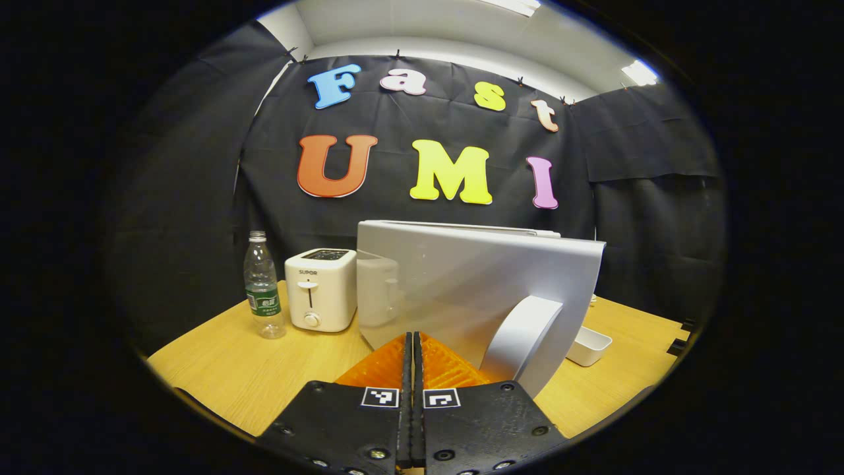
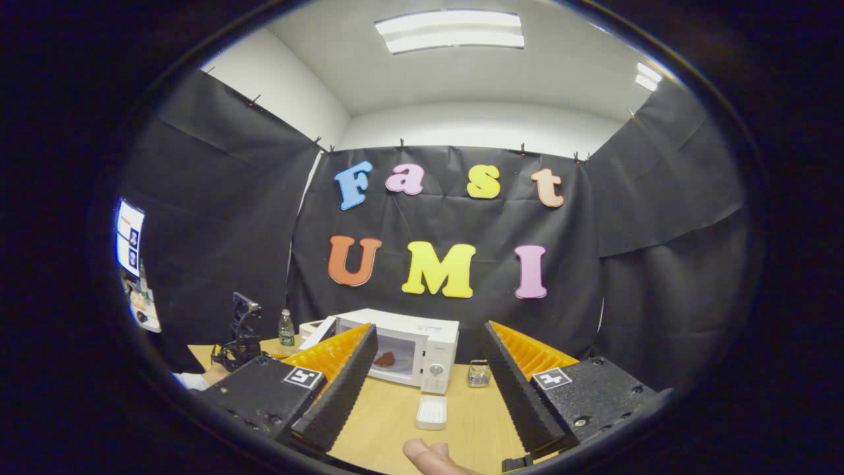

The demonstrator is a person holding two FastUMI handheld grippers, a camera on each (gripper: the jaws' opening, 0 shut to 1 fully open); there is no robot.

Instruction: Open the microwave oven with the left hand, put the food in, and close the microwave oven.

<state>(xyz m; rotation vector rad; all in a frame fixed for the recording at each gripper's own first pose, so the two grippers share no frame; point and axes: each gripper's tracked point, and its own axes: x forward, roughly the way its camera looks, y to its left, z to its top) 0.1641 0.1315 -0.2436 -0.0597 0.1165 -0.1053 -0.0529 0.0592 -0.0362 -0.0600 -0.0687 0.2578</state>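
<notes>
The white microwave stands at the back of the wooden table with its door swung open to the left. A reddish piece of food lies inside the cavity. In the left gripper view the silver door and its curved handle rise just past my left gripper, which is shut with nothing between its fingers. My right gripper is open and empty, held back from the microwave and pointing at it. The left gripper also appears far left in the right gripper view, beside the door.
A water bottle and a white toaster stand left of the door. A small white tray lies on the table in front of the microwave, with a small metal object to its right. A fingertip shows at the bottom.
</notes>
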